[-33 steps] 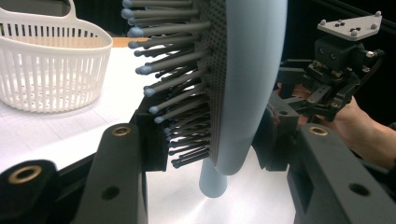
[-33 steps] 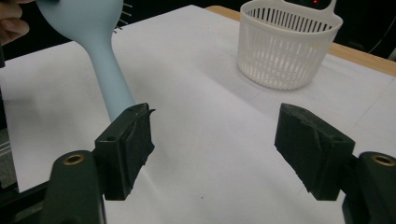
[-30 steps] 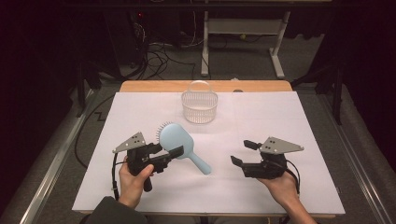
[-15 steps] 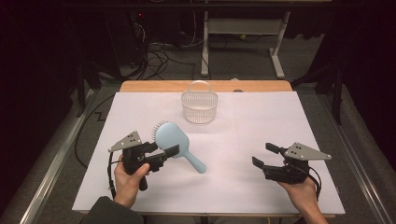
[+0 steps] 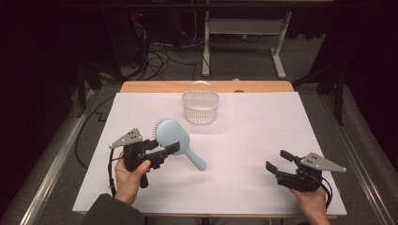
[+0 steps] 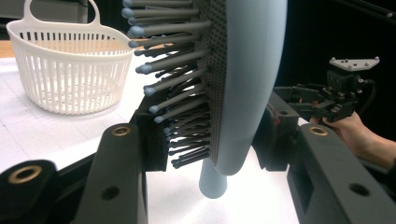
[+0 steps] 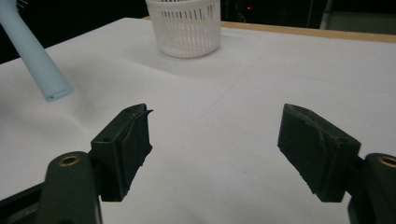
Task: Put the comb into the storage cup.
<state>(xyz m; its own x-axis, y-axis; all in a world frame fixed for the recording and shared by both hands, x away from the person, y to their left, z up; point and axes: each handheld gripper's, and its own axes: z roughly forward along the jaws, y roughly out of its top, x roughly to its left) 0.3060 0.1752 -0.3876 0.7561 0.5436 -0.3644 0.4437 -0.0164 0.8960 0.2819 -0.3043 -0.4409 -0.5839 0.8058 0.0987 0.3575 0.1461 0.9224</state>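
Pale blue plastic marks the thing being worked: a paddle hairbrush [image 5: 176, 140], which the left gripper [image 5: 165, 151] is clamping by its head at the left of the white-covered bench [image 5: 253, 154]. In the left gripper view one jaw is pressing into the grey bristles [image 6: 173, 93] and the other against the smooth back, so the brush is standing on edge, lifted off the sheet, with its handle [image 5: 196, 159] pointing down and toward the middle of the bench. The person's left hand [image 5: 127, 180] is gripping the tool from below.

Further back, near the middle of the far edge, a white slatted plastic basket [image 5: 200, 107] with a loop handle is sitting upright. Nothing can be seen in it from above, and the slats in both gripper views show nothing behind them either.

At the right, the right gripper [image 5: 277, 161] is hanging low over bare sheet, well apart from the brush, its jaws spread wide around nothing.

The step in hand looks like carrying the brush to the basket. The next move would call for lifting the brush over the rim, tipping the handle in first, and only then releasing.
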